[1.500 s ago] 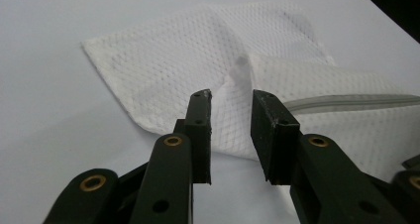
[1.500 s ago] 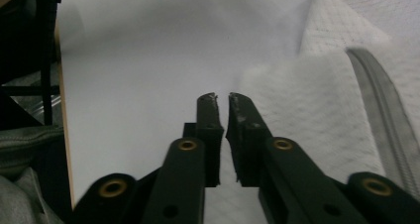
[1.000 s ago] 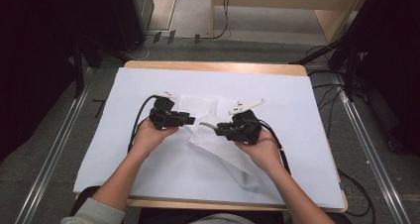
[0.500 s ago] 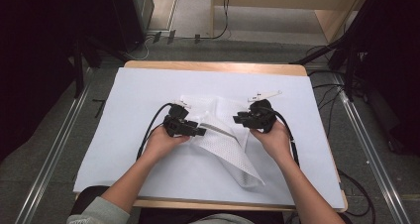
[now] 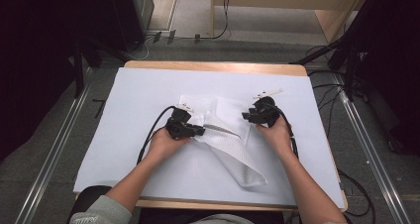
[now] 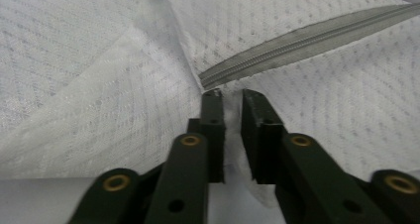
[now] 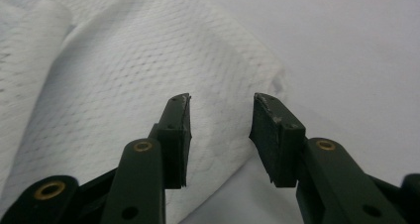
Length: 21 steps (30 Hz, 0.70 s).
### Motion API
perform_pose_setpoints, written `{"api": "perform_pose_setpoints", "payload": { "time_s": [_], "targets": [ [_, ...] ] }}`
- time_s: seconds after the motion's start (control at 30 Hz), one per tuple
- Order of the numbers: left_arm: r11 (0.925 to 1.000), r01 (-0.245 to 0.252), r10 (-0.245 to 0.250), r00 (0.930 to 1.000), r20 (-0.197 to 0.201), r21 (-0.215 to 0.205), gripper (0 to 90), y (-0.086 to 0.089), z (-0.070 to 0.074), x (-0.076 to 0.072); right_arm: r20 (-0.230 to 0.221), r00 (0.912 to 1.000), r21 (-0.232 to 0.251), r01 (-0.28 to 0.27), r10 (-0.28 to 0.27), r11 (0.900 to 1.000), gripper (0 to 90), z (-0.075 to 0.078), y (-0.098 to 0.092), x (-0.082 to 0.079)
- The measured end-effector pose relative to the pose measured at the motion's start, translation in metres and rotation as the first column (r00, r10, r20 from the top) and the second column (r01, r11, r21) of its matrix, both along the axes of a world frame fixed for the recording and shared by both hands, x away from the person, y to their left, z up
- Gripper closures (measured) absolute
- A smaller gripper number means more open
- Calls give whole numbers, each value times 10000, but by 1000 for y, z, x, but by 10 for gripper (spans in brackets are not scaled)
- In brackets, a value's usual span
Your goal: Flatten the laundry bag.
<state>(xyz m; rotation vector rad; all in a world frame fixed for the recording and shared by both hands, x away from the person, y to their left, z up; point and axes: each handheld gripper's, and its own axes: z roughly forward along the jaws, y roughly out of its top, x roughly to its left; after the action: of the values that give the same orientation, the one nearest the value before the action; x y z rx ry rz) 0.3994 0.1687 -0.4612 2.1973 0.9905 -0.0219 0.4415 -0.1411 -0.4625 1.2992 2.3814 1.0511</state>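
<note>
A white mesh garment (image 5: 233,149) with a grey zipper (image 5: 218,128) lies rumpled in the middle of the white table cover (image 5: 124,144). My left gripper (image 5: 200,131) is at its left side. In the left gripper view the jaws (image 6: 233,97) have just been closing and now pinch a thin fold of the mesh (image 6: 99,85) just below the end of the zipper (image 6: 307,40). My right gripper (image 5: 244,116) is at the garment's upper right edge. Its jaws (image 7: 221,105) have just been opening and stand apart over the mesh edge (image 7: 114,75), gripping nothing.
The cover (image 7: 346,45) is bare around the garment on every side. A wooden table edge (image 5: 213,65) shows at the back. Cables (image 5: 153,130) trail from both grippers. Metal rails (image 5: 54,154) and dark stands flank the table.
The right gripper has moved right and away to the garment's edge and opened wider. The left gripper shifted right and down, then closed on the mesh. The garment is spread flatter.
</note>
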Motion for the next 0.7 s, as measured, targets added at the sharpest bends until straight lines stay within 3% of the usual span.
{"api": "perform_pose_setpoints", "payload": {
  "time_s": [0.13, 0.27, 0.37, 0.4, 0.47, 0.5, 0.6, 0.63, 0.7],
  "targets": [
    [10000, 44, -44, 10000, -24, -72, 893, -1, -1, 0, -97, 9990, -63, 435, -435, 9990, 561, -4, -4, 4],
    [9999, 25, -26, 9999, -106, -100, 900, 0, -1, 1, -293, 9986, 84, 447, -445, 9990, 555, -6, -5, 6],
    [9999, -47, 44, 9997, -234, -135, 900, 1, 0, 2, 46, 9992, -326, 398, -397, 9987, 676, -8, 1, 5],
    [9999, -47, 44, 9997, -234, -135, 900, 1, 0, 2, 46, 9992, -326, 398, -397, 9987, 676, -8, 1, 5],
    [10000, -1, 0, 9998, -216, -28, 900, 2, 3, 2, 149, 9985, -504, 532, -525, 9973, 806, -8, 2, 5],
    [10000, 12, -13, 9997, -239, -76, 900, 5, 8, 0, -67, 9982, -192, 589, -590, 9981, 872, -8, 0, 7],
    [9994, 68, -77, 9996, -263, -333, 900, 9, 15, -2, -66, 9973, 25, 737, -736, 9973, 883, -4, -4, 10],
    [9987, 34, -46, 9997, -222, -511, 900, 12, 20, -4, 225, 9958, 38, 885, -885, 9961, 886, 3, -9, 14],
    [9974, 54, -68, 9998, -195, -724, 900, 17, 28, -8, 217, 9956, 50, 908, -909, 9959, 886, 6, -11, 17]
  ]
}}
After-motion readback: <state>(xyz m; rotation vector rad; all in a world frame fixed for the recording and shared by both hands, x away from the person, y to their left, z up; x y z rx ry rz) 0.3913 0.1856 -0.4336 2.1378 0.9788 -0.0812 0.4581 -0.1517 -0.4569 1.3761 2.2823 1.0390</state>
